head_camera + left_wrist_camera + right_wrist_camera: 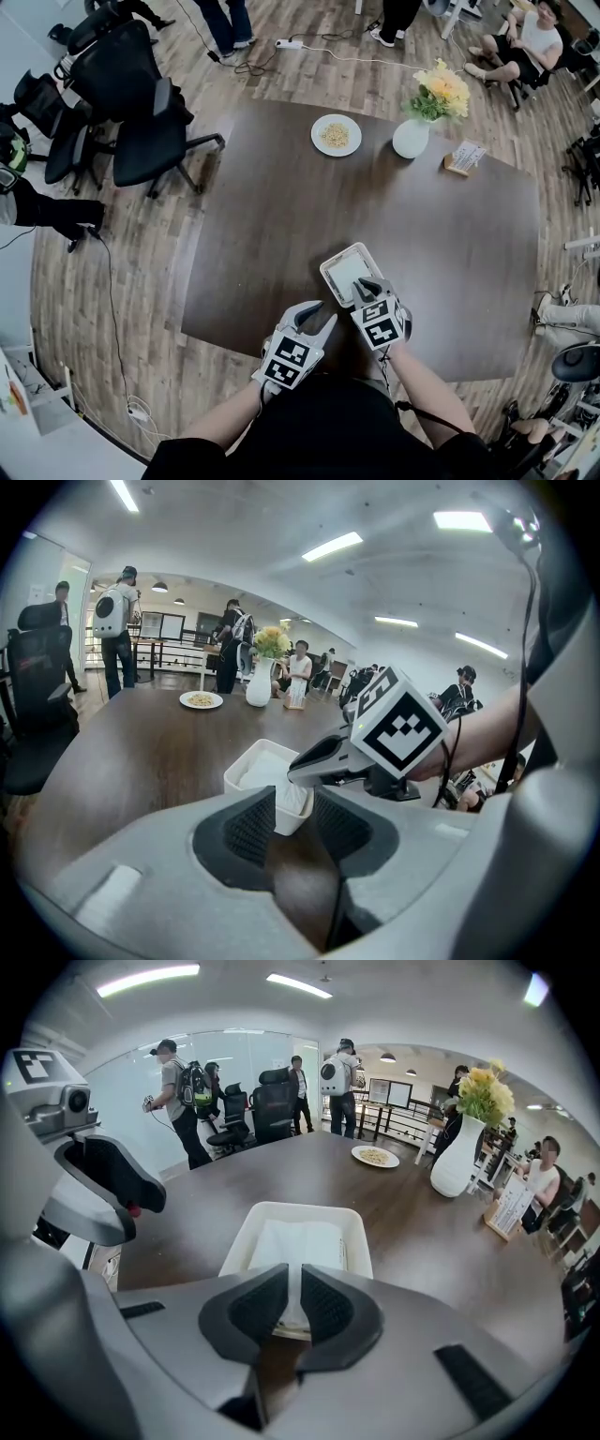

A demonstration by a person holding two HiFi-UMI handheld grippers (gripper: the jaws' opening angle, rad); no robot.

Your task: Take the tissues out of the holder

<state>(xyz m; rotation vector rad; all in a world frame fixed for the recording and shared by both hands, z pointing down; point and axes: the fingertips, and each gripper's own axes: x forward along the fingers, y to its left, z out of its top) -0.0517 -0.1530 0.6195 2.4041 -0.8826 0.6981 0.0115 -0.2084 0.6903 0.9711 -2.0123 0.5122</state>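
Observation:
A white rectangular tissue holder (343, 270) stands on the dark wooden table (272, 206) near its front edge, with a stack of white tissues (302, 1239) inside the holder (234, 1241). My right gripper (367, 285) reaches into the near end of the holder; in the right gripper view its jaws (291, 1286) stand nearly together with a fold of tissue pinched between the pads. My left gripper (316, 317) hovers open just left of the holder and short of it. In the left gripper view (293, 806), the holder's corner (246, 778) shows beyond the wide jaws and nothing lies between them.
Further back on the table are a white plate of food (336, 134), a white vase of yellow flowers (412, 133) and a small card stand (465, 157). Black office chairs (141, 103) stand off the table's left side, and people sit and stand around the room.

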